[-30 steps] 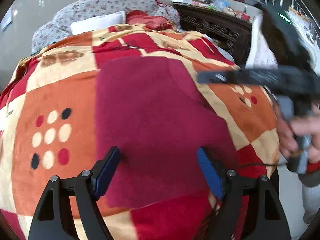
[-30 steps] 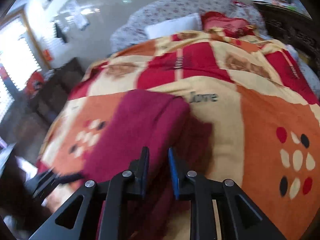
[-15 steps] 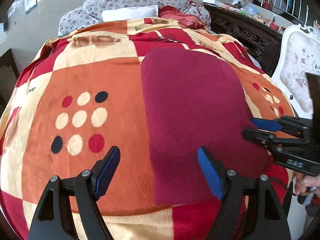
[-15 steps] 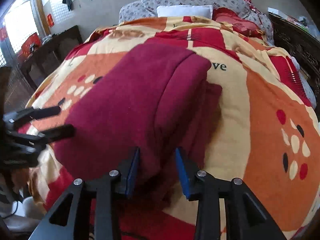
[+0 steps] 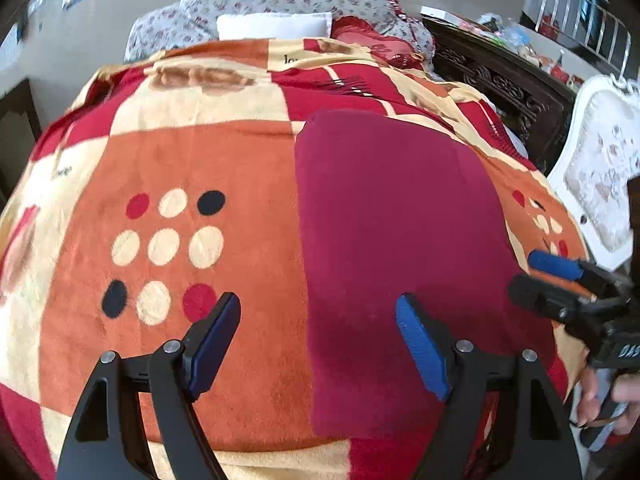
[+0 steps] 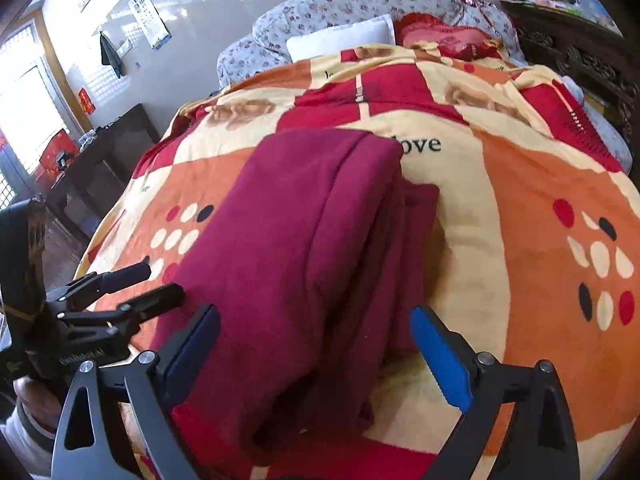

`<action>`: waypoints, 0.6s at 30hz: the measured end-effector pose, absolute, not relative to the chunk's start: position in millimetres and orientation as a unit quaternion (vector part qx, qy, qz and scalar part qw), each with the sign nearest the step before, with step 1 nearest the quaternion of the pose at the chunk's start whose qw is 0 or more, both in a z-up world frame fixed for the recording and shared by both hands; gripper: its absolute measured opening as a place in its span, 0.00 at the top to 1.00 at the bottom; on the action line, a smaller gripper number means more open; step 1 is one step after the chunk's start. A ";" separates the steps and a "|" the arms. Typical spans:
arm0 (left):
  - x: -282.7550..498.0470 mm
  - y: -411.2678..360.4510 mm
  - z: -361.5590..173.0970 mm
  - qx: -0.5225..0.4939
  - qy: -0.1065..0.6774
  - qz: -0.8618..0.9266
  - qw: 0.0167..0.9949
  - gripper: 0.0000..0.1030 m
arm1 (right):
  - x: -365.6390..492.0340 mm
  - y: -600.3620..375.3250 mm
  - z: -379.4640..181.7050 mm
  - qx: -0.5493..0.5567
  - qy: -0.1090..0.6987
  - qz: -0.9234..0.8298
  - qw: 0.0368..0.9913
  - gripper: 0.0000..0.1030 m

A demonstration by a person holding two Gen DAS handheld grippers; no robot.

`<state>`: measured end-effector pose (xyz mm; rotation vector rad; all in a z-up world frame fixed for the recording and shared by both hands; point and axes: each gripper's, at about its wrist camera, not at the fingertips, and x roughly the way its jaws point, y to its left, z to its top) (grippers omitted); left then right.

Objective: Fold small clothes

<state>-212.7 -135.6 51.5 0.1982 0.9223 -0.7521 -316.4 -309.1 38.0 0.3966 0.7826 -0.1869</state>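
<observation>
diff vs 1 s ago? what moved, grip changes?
Right gripper let go of the maroon garment: its jaws were nearly shut on the folded edge and are now opening wide. The garment now lies folded over on the blanket. Left gripper stayed open, empty.

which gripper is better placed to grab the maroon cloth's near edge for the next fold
Probably the right. The right gripper straddles the cloth with its near end between the opening jaws. The left gripper is open at the cloth's left edge, mostly over the blanket.
</observation>
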 end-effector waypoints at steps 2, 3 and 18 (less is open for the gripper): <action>-207.7 -136.2 49.2 0.081 0.441 -0.356 0.820 0.23 | -313.7 -315.7 32.9 0.197 0.380 -0.095 0.899 0.05; -205.1 -137.2 48.1 0.077 0.443 -0.357 0.819 0.22 | -313.1 -319.6 30.5 0.201 0.381 -0.098 0.897 0.05; -170.7 -179.7 24.4 0.041 0.478 -0.416 0.772 0.11 | -284.8 -364.6 -11.7 0.312 0.358 -0.026 0.879 0.03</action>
